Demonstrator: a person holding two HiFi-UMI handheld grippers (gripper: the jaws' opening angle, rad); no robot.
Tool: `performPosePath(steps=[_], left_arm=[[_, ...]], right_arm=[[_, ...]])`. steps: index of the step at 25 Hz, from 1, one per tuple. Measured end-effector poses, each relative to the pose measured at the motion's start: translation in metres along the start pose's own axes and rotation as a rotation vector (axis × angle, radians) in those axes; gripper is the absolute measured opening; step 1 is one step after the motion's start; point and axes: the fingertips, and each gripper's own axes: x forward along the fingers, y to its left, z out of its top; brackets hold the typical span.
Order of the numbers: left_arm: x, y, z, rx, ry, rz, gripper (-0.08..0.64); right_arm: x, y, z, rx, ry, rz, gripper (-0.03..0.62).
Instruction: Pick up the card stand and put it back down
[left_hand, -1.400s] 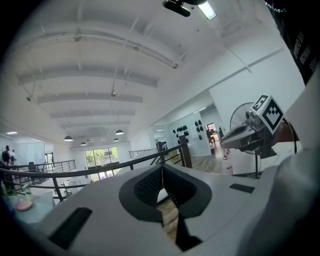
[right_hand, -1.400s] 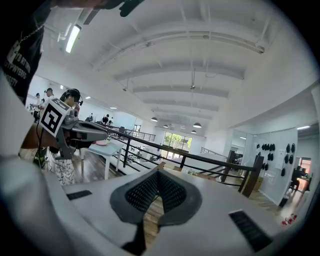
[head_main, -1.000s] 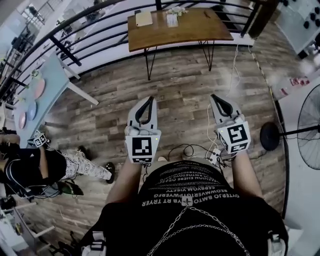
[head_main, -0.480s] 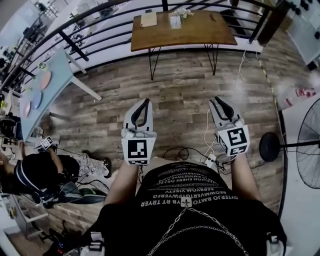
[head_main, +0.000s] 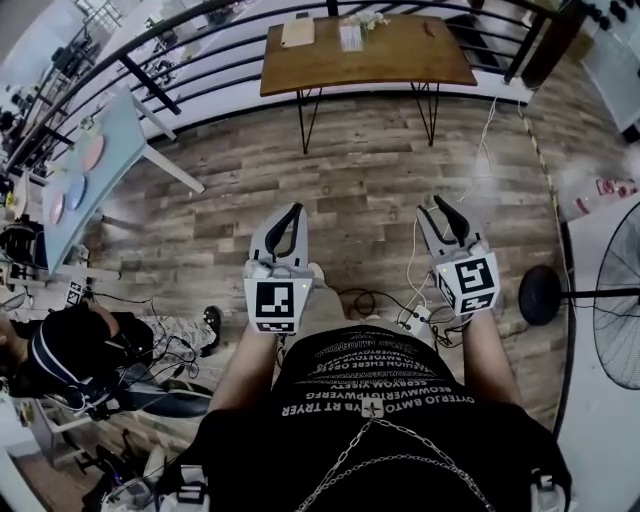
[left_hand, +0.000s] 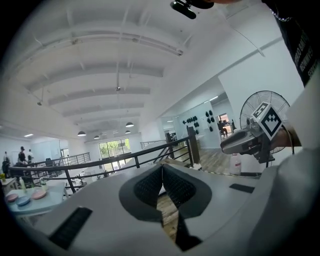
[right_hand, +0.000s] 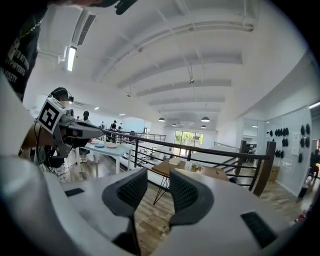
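Head view: both claws are held out over the plank floor (head_main: 360, 190), side by side and apart from each other. The left claw (head_main: 295, 210) sits at 11 o'clock from the person's torso. In the left gripper view the left claw (left_hand: 161, 169) has its 2 jaws meeting at the tips with nothing between them, so it is closed and empty. The right claw (head_main: 438, 204) sits at 1 o'clock. In the right gripper view the right claw (right_hand: 158, 180) shows a clear gap between its 2 jaws, with only floor visible through it. These jaws have just been opening and hold nothing. A wooden desk (head_main: 420, 55) stands at 12 o'clock at the far edge of view, in front of a black railing (head_main: 150, 85). The card stand (head_main: 349, 38) reads as the small pale upright item near the desk's back edge, well apart from both claws and too small for detail. A pale flat item (head_main: 298, 33) lies at its 9 o'clock. A standing fan (head_main: 615, 295) is at 3 o'clock.
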Motion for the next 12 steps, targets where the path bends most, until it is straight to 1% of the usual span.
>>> performPosePath(steps=[7,12], left_arm=[[0.005,0.01,-0.012,-0.003,0.006,0.002,0.029],[0.029,0.021,-0.022,-0.008,0.013,-0.02,0.029]], right_arm=[[0.014,-0.002,-0.002,0.002,0.003,-0.009,0.149],[0.035,-0.005,-0.005,0.007,0.012,-0.019,0.15]])
